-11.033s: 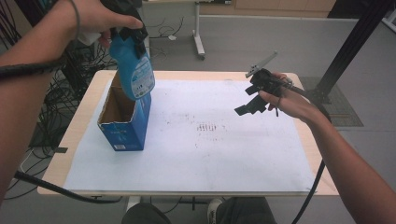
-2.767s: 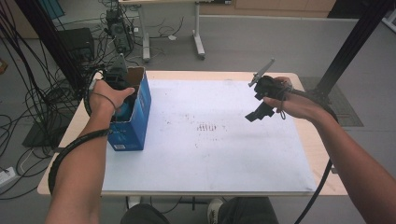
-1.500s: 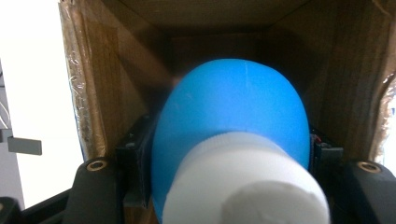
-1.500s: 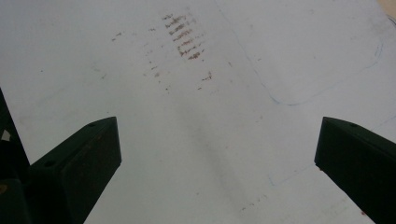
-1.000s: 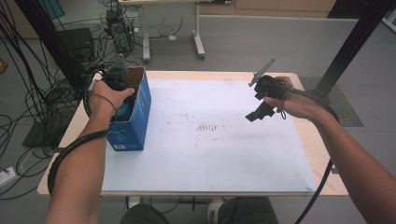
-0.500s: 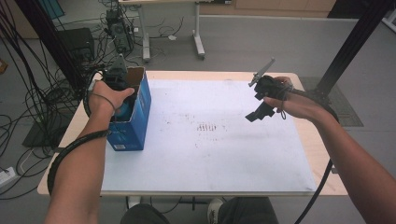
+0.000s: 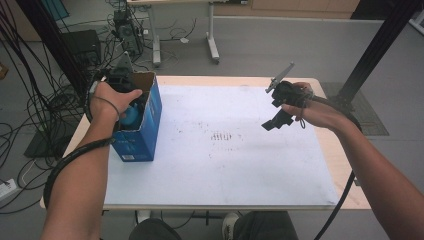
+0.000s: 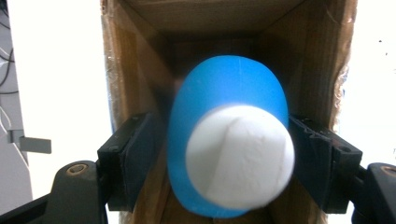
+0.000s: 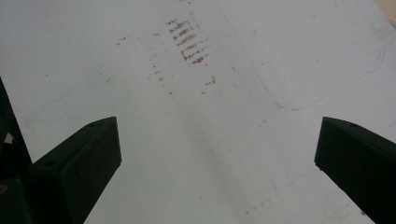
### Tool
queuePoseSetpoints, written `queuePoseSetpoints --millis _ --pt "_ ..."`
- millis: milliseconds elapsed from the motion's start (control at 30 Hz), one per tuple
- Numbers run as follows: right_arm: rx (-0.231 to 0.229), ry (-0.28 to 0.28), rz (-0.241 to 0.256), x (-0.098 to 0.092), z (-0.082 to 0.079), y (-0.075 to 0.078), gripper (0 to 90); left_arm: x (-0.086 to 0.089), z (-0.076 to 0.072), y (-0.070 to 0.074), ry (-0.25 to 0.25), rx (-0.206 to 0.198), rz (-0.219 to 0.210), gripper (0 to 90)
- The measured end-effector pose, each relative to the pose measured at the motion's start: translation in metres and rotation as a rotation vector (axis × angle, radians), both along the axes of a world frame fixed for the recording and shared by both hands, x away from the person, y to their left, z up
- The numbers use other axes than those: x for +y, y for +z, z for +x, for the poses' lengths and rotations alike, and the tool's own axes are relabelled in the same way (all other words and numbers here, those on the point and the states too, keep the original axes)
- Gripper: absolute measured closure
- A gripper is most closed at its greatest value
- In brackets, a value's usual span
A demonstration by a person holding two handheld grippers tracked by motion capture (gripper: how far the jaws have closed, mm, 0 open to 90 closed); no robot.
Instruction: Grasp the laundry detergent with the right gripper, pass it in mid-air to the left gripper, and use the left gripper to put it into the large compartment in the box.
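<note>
Left claw (image 8: 229, 163) clamped on blue bottle (image 8: 224, 135), white cap toward the camera, body down inside the open cardboard box (image 7: 142, 125). Right claw (image 9: 217, 163) wide open, hovering over bare white sheet (image 9: 210, 107) on the table (image 7: 330, 145).

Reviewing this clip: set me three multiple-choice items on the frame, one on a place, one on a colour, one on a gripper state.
1. Where is the blue plastic bottle with the white cap?
A. inside the open blue cardboard box
B. lying on the white sheet
C. on the floor

2. What colour is the bottle's cap?
A. red
B. white
C. black

3. How do the right gripper jaws stand?
A. shut on the bottle
B. shut on the box
C. open, holding nothing

Key: 1 A, the left gripper view shows box walls around the bottle; 2 B, the round cap shows white there; 3 C, the right gripper view shows jaws wide apart over the sheet.
</note>
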State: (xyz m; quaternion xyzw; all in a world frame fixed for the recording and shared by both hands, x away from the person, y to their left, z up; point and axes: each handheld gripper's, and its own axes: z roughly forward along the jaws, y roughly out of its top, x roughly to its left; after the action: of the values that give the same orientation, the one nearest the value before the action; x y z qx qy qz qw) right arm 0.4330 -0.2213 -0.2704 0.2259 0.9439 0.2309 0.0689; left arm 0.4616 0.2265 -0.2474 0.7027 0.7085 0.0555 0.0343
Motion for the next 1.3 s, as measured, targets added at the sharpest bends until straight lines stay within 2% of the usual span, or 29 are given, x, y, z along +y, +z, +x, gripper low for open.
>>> queuePoseSetpoints --millis 433,667,900,1300 --pt "-0.007 0.003 0.003 0.004 -0.002 0.005 0.4 -0.010 -0.012 0.024 -0.037 -0.017 0.013 23.6" --pt "-0.002 -0.003 -0.007 0.007 -0.001 0.008 0.4 -0.022 -0.018 0.045 -0.075 -0.057 0.001 20.6" --pt "0.002 -0.010 -0.031 0.005 0.006 0.011 0.4 -0.043 -0.018 0.061 -0.124 -0.098 -0.015 16.7" --pt "0.008 -0.032 -0.060 -0.001 0.016 0.009 0.4 -0.085 0.000 0.054 -0.200 -0.096 -0.050 9.0"
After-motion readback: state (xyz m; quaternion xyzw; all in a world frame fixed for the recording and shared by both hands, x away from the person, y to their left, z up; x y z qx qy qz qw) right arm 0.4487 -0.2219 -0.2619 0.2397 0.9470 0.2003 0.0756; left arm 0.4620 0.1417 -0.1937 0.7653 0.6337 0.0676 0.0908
